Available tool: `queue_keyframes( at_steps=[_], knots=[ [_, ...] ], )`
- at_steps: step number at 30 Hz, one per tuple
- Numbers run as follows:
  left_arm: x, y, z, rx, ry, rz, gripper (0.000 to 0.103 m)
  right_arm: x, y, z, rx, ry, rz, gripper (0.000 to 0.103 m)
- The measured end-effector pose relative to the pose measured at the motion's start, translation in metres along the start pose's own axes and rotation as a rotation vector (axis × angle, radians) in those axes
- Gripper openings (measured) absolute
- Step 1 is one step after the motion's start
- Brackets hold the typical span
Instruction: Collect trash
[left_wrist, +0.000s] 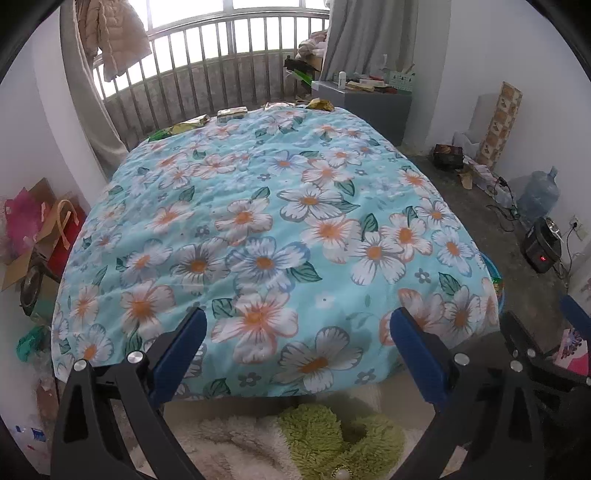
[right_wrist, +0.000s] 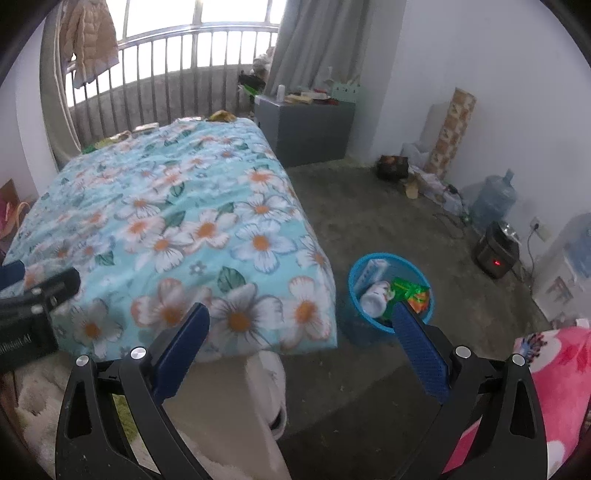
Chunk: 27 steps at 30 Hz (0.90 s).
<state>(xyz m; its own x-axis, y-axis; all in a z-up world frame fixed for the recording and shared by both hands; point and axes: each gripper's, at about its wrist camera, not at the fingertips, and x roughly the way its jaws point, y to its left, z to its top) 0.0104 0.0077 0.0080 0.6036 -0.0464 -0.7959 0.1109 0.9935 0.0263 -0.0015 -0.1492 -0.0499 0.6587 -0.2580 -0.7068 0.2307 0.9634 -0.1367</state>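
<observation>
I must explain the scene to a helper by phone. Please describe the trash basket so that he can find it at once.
Start from the bed with the flowered blue cover. On the floor by its near right corner stands the trash basket. It is round, bright blue, and the only container holding wrappers.

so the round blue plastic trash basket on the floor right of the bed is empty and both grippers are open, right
Not quite. The round blue plastic trash basket on the floor beside the floral-quilted bed already holds trash: a white cup, a carton and green-and-orange wrappers, as the right wrist view shows. Both the left gripper and right gripper are open.
</observation>
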Motion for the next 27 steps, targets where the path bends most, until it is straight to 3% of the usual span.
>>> queue_keyframes(
  at_steps=[27],
  knots=[
    [0.003, -0.024, 0.000, 0.077, 0.028, 0.000, 0.097, 0.002, -0.012, -0.013, -0.012, 0.042, -0.015, 0.095]
  ],
)
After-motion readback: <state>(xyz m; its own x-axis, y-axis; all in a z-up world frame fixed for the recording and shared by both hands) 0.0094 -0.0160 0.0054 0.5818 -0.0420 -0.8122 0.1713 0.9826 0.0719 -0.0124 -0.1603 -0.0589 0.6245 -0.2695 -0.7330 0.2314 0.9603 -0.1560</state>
